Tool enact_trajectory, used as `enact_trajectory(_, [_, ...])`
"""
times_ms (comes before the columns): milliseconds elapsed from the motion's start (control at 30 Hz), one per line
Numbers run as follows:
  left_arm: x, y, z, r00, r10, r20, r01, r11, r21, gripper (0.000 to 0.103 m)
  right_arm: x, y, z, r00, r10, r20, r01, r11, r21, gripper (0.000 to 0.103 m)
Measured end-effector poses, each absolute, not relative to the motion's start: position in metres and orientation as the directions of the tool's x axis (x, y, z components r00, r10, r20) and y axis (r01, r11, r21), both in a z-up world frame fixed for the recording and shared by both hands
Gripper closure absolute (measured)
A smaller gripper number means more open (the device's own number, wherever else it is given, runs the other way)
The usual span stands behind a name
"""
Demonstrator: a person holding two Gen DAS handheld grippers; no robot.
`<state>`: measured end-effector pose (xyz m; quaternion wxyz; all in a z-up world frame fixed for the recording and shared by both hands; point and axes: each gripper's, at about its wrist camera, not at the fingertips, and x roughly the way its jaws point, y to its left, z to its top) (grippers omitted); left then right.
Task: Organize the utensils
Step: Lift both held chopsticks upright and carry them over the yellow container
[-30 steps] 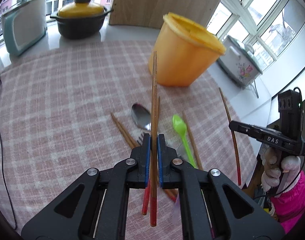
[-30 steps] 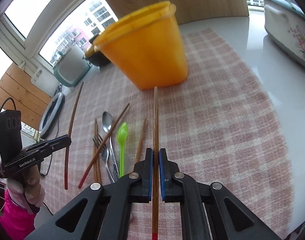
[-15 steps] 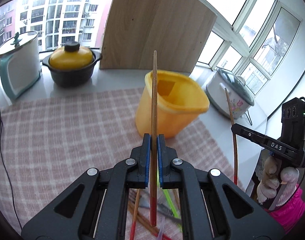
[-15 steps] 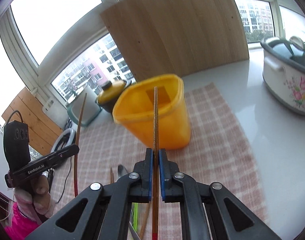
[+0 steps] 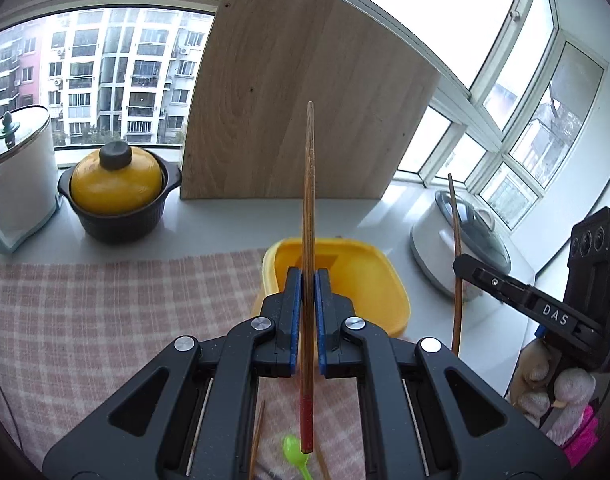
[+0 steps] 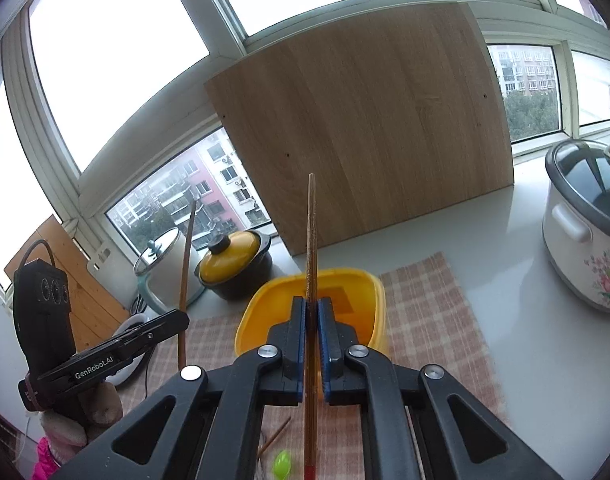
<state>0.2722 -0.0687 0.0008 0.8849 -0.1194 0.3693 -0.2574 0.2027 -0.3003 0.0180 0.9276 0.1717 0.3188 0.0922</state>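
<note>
My left gripper (image 5: 308, 280) is shut on a wooden chopstick (image 5: 308, 200) with a red end, held upright above the open yellow container (image 5: 369, 280). My right gripper (image 6: 312, 308) is shut on a second chopstick (image 6: 311, 232), also upright over the same container (image 6: 365, 320). Each gripper shows in the other's view: the right one (image 5: 461, 264) with its chopstick (image 5: 455, 240), the left one (image 6: 181, 318) with its chopstick (image 6: 185, 272). A green spoon (image 5: 295, 450) and more chopsticks (image 5: 257, 436) lie on the checked cloth (image 5: 105, 320) below.
A yellow-lidded black pot (image 5: 117, 192) and a white kettle (image 5: 17, 176) stand at the back left. A wooden board (image 5: 297, 112) leans against the window. A flowered white cooker (image 6: 585, 236) stands at the right on the white counter (image 6: 505, 260).
Both grippers rose with their chopsticks and tipped them upright. The utensils on the cloth dropped toward the bottom edge, and the container's open top came into view below the fingers.
</note>
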Motion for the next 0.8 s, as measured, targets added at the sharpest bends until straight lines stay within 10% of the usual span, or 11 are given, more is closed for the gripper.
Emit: enact_trajectory(800, [0.343,-0.103,-0.008,0.644,-0.507,-0.573,0.326,0.86,-0.394,0.099,0.295,-0.316,0.011,0.827,0.229,-0.513,0.012,0.906,0.424,0.1])
